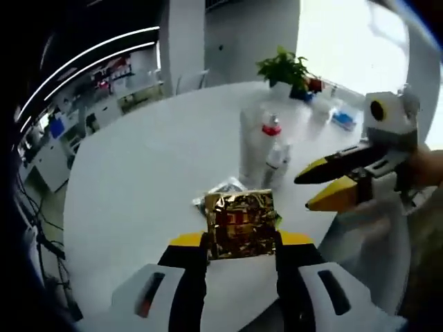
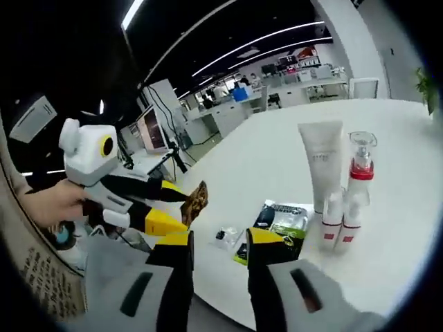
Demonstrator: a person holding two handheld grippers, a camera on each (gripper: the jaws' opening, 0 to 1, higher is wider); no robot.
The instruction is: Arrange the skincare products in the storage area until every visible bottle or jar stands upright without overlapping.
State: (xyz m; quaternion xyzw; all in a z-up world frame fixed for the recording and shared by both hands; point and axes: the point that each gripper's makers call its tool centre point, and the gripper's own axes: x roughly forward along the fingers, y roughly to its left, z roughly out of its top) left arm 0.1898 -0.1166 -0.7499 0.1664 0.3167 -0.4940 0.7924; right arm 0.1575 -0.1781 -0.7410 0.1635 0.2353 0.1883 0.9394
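Left gripper point(image 1: 239, 242) clamps a gold foil packet point(image 1: 241, 223), held off the white surface point(image 1: 138, 180) with a jaw on each side edge; in the right gripper view the same packet point(image 2: 196, 199) shows edge-on in that gripper point(image 2: 181, 207). Right gripper point(image 2: 219, 243) holds nothing, jaws parted, hovering above the near edge of the surface point(image 2: 277, 159); in the left gripper view it point(image 1: 315, 190) comes in from the right, jaws apart, near the bottles. Upright already: a white tube point(image 2: 321, 166), a clear pump bottle with a red collar point(image 2: 361, 162) just beside it, and two small red-banded bottles point(image 2: 340, 220) in front, close together, no overlap apparent. In the left gripper view the same cluster point(image 1: 266, 149) stands beyond the packet. Lying flat near the group: a dark sachet point(image 2: 277, 220) and a small clear item point(image 2: 225, 238), too small to identify. Judgement: step in hand is placing the packet. Do it well by carrying it to bare surface beside the cluster, lowering until an edge touches, and releasing slowly. It is thin foil and will likely not stand, so lay it clear of the sachet. Keep the free gripper off the small bottles; they look easy to topple.
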